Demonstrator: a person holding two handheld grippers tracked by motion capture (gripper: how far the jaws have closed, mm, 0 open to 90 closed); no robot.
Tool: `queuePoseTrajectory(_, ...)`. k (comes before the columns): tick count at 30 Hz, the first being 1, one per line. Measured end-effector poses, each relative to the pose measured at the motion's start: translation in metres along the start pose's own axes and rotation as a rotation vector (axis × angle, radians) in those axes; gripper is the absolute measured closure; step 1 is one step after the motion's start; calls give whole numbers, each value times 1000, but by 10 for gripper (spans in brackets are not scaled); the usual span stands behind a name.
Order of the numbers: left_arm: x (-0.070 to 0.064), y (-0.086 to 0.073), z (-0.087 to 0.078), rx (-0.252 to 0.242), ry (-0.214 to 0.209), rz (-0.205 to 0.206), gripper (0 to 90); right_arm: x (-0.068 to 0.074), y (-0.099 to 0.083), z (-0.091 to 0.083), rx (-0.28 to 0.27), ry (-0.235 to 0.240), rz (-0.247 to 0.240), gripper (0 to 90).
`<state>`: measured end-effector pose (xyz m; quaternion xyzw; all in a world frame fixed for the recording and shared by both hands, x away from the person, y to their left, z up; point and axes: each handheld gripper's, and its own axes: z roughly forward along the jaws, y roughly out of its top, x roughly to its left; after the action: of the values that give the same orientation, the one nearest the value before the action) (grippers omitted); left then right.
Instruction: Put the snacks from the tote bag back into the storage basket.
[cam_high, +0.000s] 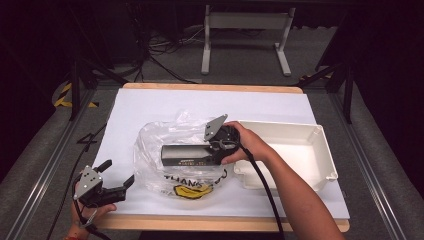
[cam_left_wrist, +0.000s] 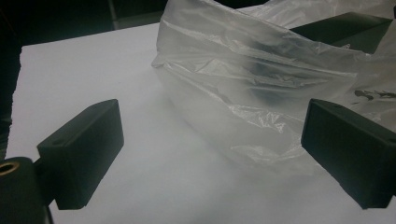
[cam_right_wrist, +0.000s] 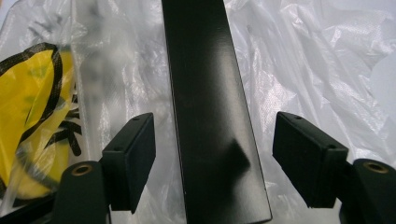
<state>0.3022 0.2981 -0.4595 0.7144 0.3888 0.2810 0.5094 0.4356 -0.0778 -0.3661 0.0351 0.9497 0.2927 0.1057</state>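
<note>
Nearest cam: left gripper (cam_high: 116, 182), held low at near-left corner of white paper-covered table (cam_high: 150, 102), jaws spread wide w/ nothing between, pointing toward crinkled clear plastic bag w/ yellow smiley print (cam_high: 172, 157). Seen in left gripper view too: bag's near-left bulge (cam_left_wrist: 243, 93) just ahead, apart from both jaws. Sat mid-table, bag, its mouth apparently toward right side. Long black rectangular box (cam_high: 186, 155) lay on or in bag; layer over it couldn't be told. Long axis ran left-right across table, right end at right gripper (cam_high: 216, 148). Right gripper view: box (cam_right_wrist: 212, 116) ran straight out between the jaws, which stood well apart w/ clear gaps either side, so not clamping it; touching underneath or not, can't tell. Empty cream plastic tray (cam_high: 300, 150) sat at right side, just beside right hand (cam_high: 245, 145).

Key relation, judged: box lined up w/ right gripper's own axis, so right hand far nearer; a push leftward would likely slide box deeper. Left gripper faced bag's closed side, well placed to steady film.
</note>
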Motion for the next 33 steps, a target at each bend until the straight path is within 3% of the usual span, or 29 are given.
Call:
queuePoseTrajectory(14,0,0,1,-4,-10,1,66,-4,6,28,106,20,9,305)
queuePoseTrajectory(19,0,0,1,-2,-10,0,67,-4,8,33,157,31,21,376)
queuePoseTrajectory(27,0,0,1,7,-12,1,67,-4,9,32,155,51,14,421)
queuePoseTrajectory(33,0,0,1,4,-14,1,67,-2,11,31,163,54,-22,428)
